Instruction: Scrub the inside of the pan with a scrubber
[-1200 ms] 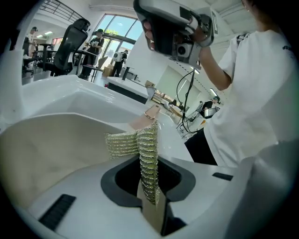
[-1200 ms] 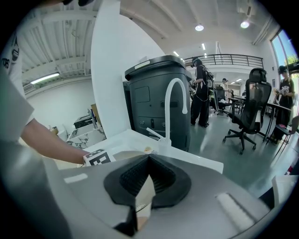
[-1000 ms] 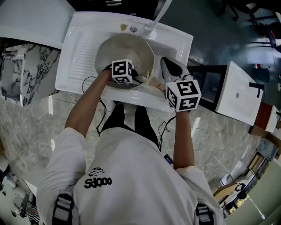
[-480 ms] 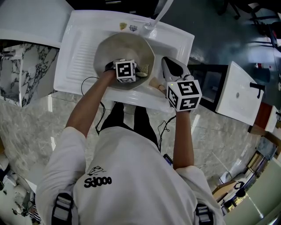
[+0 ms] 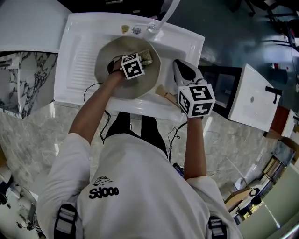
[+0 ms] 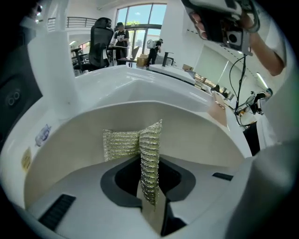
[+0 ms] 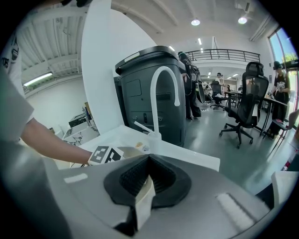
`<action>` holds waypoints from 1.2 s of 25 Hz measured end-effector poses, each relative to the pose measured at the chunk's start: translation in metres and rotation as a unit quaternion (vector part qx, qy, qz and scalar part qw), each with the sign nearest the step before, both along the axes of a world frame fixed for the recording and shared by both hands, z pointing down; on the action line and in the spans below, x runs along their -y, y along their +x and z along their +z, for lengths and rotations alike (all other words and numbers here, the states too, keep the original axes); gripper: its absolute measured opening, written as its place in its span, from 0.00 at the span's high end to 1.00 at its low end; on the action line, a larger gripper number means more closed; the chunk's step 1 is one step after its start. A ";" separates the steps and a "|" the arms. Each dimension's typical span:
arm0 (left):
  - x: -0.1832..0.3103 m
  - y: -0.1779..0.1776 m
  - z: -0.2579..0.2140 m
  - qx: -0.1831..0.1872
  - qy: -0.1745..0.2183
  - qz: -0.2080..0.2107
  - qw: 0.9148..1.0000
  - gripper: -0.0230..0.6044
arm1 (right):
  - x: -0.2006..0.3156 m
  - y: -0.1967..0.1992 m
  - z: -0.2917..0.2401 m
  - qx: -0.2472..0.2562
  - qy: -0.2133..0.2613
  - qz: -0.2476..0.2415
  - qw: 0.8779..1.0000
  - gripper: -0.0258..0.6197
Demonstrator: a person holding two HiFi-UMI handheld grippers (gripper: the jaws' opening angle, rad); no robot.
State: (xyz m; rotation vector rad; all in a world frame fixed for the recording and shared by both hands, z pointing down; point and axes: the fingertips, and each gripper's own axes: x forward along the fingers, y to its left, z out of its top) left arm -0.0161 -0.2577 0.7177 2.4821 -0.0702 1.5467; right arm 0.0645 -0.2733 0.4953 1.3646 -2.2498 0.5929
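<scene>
We see the cream pan [image 5: 110, 77] sitting in the white sink [image 5: 77, 56]. Inside it, against its far right wall, lies the metallic mesh scrubber [image 6: 148, 158], pinched between the 2 jaws of the left gripper [image 6: 152, 205]. The right gripper [image 7: 142, 196] is clamped on the pan's pale handle [image 5: 163, 92]. In the head view the left gripper covers most of the scrubber, and the handle's near end is hidden under the right gripper.

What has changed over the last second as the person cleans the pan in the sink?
The left gripper, shut on the scrubber, slid across the pan away from the person, toward the faucet. The right gripper stayed clamped on the handle.
</scene>
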 end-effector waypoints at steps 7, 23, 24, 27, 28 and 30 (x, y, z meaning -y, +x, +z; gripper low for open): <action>0.046 -0.019 -0.012 0.006 0.071 -0.039 0.997 0.86 | 0.010 -0.005 0.006 0.003 -0.007 -0.010 1.000 0.95; 0.064 -0.046 0.008 0.096 0.100 -0.006 0.990 0.86 | 0.013 -0.012 0.007 0.006 -0.012 -0.014 1.000 0.95; 0.058 -0.047 0.014 0.104 0.097 0.004 0.990 0.86 | 0.012 -0.012 0.006 0.007 -0.011 -0.013 1.000 0.95; 0.052 -0.049 0.020 0.113 0.105 0.016 0.988 0.86 | 0.011 -0.013 0.003 0.009 -0.008 -0.013 1.000 0.95; 0.050 -0.049 0.021 0.114 0.103 0.018 0.988 0.86 | 0.011 -0.013 0.003 0.010 -0.007 -0.013 1.000 0.95; 0.044 -0.050 0.021 0.118 0.092 0.026 0.988 0.86 | 0.008 -0.015 0.002 0.011 -0.007 -0.013 1.000 0.95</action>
